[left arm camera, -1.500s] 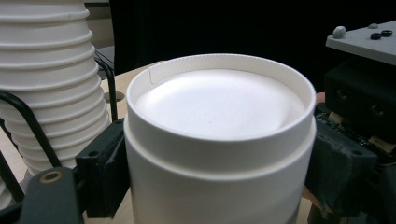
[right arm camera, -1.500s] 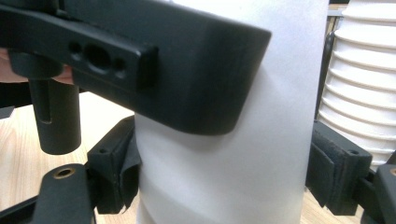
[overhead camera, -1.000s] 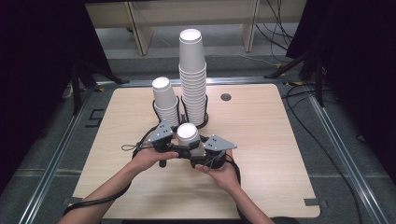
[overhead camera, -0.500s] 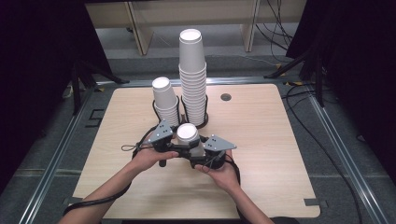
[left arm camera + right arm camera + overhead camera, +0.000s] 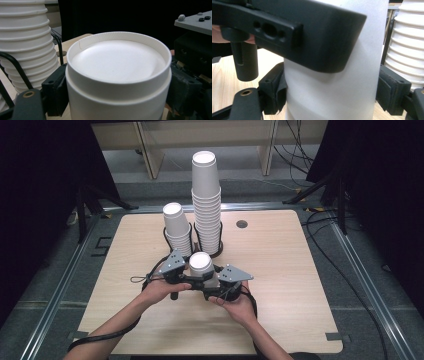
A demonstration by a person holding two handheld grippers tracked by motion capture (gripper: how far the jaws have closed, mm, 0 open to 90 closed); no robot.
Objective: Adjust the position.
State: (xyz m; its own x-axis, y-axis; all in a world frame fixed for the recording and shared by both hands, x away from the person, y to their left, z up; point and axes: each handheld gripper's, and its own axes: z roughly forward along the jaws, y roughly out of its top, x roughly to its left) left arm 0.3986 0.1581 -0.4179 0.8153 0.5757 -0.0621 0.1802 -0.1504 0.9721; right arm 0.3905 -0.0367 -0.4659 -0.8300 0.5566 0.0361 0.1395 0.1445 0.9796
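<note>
An upturned white paper cup (image 5: 201, 263) stands at the table's middle front, between both grippers. My left gripper (image 5: 192, 276) comes in from the left, and its jaws have just been opening a little. The cup (image 5: 117, 62) is still between them, with both pads against its sides, so the left gripper (image 5: 118, 96) is shut on it. My right gripper (image 5: 210, 282) reaches in from the right and is shut on the same cup (image 5: 342, 95) lower down, denting its wall. The left gripper's jaw crosses in front in the right gripper view.
A tall stack of cups (image 5: 206, 205) and a shorter stack (image 5: 176, 227) stand in black wire holders just behind the held cup. The wooden table (image 5: 285, 275) has a round hole (image 5: 242, 224) near its back edge. Cables trail off the front left.
</note>
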